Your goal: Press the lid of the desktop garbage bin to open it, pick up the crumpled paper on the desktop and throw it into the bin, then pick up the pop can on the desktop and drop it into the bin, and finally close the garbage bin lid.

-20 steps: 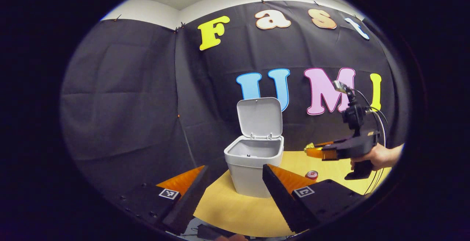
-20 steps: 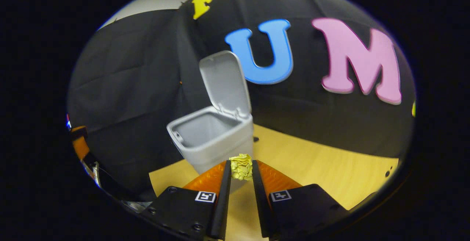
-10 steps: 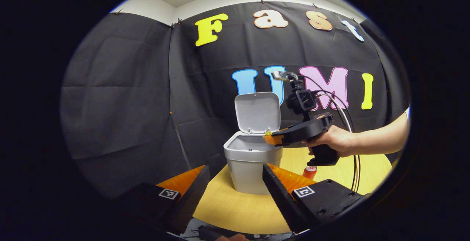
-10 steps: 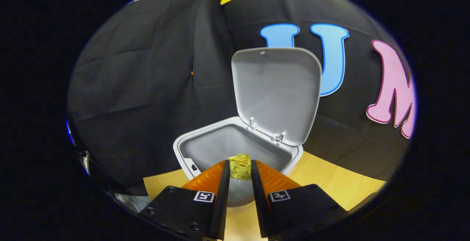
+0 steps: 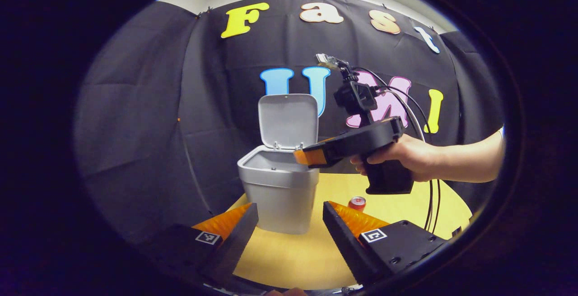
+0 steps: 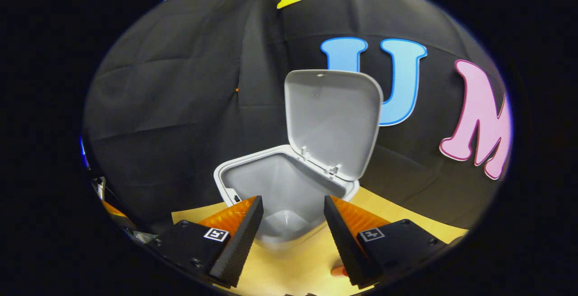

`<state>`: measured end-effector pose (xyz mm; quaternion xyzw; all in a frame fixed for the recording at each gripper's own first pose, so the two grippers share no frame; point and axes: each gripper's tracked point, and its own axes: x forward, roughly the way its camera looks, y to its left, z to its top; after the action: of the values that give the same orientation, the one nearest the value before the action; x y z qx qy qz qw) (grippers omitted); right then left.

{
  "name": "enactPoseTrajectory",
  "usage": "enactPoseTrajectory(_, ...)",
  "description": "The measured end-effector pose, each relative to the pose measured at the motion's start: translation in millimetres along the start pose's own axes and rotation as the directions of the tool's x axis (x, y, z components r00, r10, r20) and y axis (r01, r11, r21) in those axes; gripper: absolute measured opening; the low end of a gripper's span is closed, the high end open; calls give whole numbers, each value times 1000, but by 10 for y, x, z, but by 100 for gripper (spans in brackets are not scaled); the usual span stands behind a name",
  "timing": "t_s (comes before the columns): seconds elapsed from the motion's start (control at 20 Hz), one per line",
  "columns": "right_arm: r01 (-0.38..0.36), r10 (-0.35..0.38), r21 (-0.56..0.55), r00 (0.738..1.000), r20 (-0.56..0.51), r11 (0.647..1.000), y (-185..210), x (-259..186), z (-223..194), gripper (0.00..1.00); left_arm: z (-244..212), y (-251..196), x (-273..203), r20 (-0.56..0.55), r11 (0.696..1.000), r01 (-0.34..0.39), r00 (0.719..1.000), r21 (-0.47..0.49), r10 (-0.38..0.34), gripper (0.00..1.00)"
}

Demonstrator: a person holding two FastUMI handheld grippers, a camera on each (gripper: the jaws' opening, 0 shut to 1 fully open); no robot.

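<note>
The grey desktop bin [image 5: 276, 187] stands on the round yellow table [image 5: 406, 205] with its lid [image 5: 288, 120] tipped up and back. A hand holds my right gripper [image 5: 300, 156] level over the bin's right rim. In the right gripper view that gripper [image 6: 292, 203] is open just above the bin's mouth [image 6: 280, 183], with nothing between its fingers; the lid [image 6: 332, 120] stands upright behind. The red pop can [image 5: 357, 203] stands on the table right of the bin. My left gripper [image 5: 289, 212] is open, low in front of the bin and apart from it.
Black cloth walls close in behind and left of the bin. Cables [image 5: 429, 215] hang from the right gripper's handle down toward the table. The table's front edge [image 5: 289, 282] lies just beyond my left gripper's fingers.
My right gripper moved over the bin and opened; the yellow crumpled paper it held is gone from between its fingers. The left gripper's view shifted, putting the bin further left.
</note>
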<state>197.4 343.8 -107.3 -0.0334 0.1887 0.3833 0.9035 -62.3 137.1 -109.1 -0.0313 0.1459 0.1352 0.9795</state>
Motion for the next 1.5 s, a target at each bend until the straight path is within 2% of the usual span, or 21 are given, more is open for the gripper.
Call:
enactPoseTrajectory(0.1, 30, -30, 15, 1000, 6, 999, -210, -225, 45, 88, -70, -233, 177, 0, 997, 71, 997, 23, -71, 97)
enactPoseTrajectory(0.25, 98, -99, 24, 995, 22, 995, -594, -653, 102, 97, -304, -588, 493, -31, 986, 168, 985, 2, -168, 97)
enactPoseTrajectory(0.4, 178, -180, 67, 984, 19, 982, -996, -1122, 67, 97, -603, -853, 876, -83, 976, 218, 972, -4, -218, 97)
enactPoseTrajectory(0.5, 244, -246, 79, 969, 18, 967, -1279, -1428, 26, 97, -795, -1073, 1110, -114, 963, 269, 957, -6, -268, 97)
enactPoseTrajectory(0.6, 336, -336, 53, 942, -5, 940, -1633, -1758, -121, 97, -993, -1295, 1391, -145, 952, 305, 943, 3, -301, 97)
enactPoseTrajectory(0.7, 395, -393, 65, 919, -38, 916, -1868, -2032, -285, 97, -1195, -1483, 1567, -188, 941, 339, 925, 13, -330, 98)
enactPoseTrajectory(0.95, 492, -484, 106, 870, -93, 864, -2174, -2555, -591, 97, -1689, -1700, 1974, -268, 938, 343, 910, 53, -317, 98)
enactPoseTrajectory(1.15, 549, -539, 67, 833, -123, 833, -2326, -2827, -787, 97, -1971, -1738, 2255, -330, 940, 333, 899, 81, -290, 98)
enactPoseTrajectory(1.3, 563, -551, 57, 822, -143, 824, -2255, -2966, -964, 97, -2068, -1834, 2447, -346, 935, 345, 890, 86, -297, 98)
enactPoseTrajectory(1.5, 569, -552, 72, 817, -166, 819, -2210, -2922, -1109, 97, -2124, -1972, 2637, -338, 918, 374, 887, 128, -315, 98)
